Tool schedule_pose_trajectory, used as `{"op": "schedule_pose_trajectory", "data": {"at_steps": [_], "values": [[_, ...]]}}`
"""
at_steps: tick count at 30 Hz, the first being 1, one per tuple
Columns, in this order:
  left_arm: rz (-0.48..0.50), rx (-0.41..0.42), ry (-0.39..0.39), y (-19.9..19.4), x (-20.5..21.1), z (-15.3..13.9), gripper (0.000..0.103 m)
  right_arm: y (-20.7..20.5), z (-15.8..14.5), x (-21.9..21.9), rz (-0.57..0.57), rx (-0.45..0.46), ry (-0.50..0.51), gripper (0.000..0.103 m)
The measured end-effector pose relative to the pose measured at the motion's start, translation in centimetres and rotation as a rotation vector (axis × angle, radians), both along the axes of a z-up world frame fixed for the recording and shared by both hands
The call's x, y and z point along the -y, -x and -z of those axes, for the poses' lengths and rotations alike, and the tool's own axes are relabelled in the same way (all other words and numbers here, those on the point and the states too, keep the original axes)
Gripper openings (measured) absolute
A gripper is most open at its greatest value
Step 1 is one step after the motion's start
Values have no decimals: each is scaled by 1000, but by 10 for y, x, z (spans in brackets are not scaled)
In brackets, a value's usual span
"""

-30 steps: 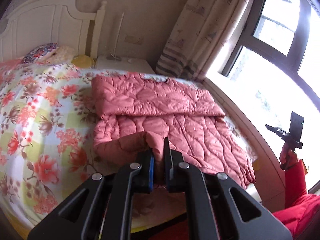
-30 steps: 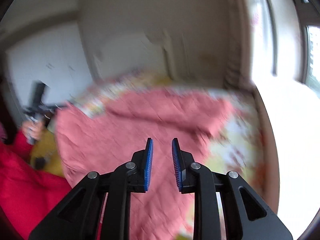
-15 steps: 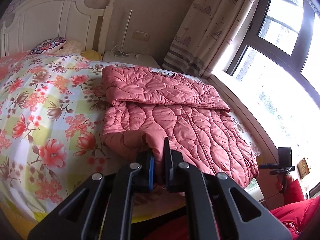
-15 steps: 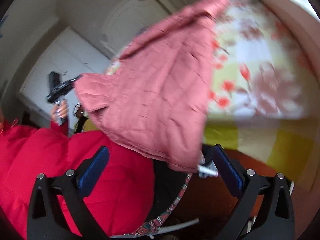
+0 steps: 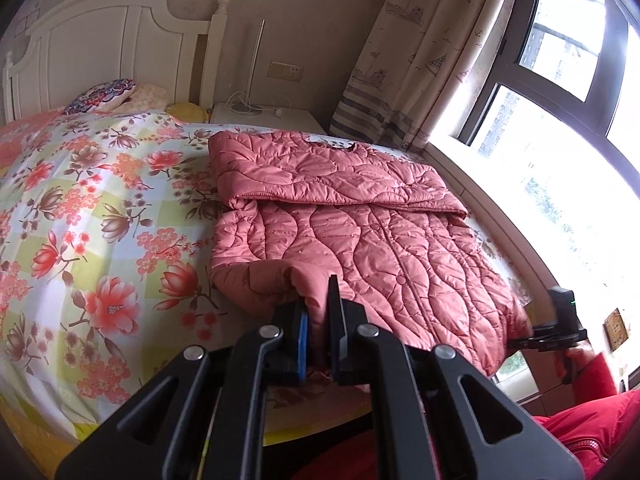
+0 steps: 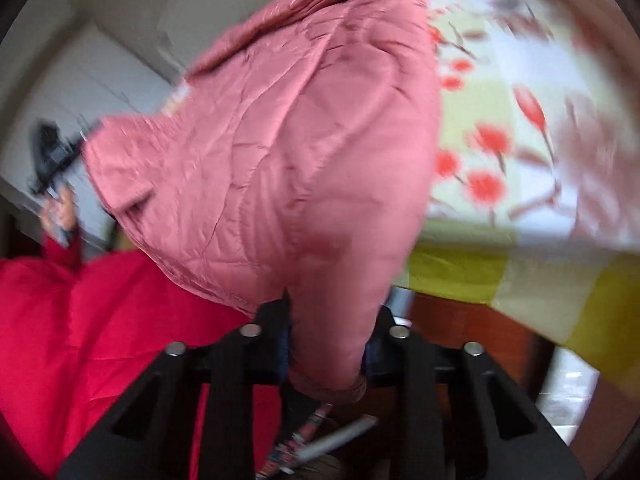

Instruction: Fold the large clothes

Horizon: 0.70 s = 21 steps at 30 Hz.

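A pink quilted jacket [image 5: 360,232] lies on the floral bed [image 5: 88,208], its top part folded over across the chest. My left gripper [image 5: 318,336] is shut on the near left hem corner of the jacket. In the right wrist view the jacket [image 6: 280,152] hangs over the bed's edge, and my right gripper [image 6: 326,344] is closed around its near right hem corner. This view is blurred. The right gripper also shows at the far right of the left wrist view [image 5: 560,332].
A white headboard [image 5: 100,48] and pillows [image 5: 104,94] are at the back left. A nightstand [image 5: 264,118] with a lamp stands beside a curtain [image 5: 420,52] and window [image 5: 560,92]. The person's red clothing [image 6: 100,340] is close below.
My right gripper opened wide, dropped to the bed's edge and closed on the jacket's right hem corner. My left gripper kept its grip and drew back slightly.
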<state>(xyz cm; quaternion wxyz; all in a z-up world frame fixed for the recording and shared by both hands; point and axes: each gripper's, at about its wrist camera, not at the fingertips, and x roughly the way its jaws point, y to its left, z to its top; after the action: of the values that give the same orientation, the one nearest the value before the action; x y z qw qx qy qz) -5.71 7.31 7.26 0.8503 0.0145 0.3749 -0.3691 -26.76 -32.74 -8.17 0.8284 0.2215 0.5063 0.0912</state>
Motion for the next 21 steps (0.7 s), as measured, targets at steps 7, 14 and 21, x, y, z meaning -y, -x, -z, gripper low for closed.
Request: {"op": "schedule_pose_trajectory", "data": {"at_steps": [7,14,21], "values": [[3,7,21,3,-3,-2,8,-23,-107,-44,59,83,280,18],[-2,39,114,-12,-5,-28,8,-46,-178,-44,65,316,254,17],[-59,107,198,-78,7,-87,8,-111,-243,18,117,486,122,17]]}}
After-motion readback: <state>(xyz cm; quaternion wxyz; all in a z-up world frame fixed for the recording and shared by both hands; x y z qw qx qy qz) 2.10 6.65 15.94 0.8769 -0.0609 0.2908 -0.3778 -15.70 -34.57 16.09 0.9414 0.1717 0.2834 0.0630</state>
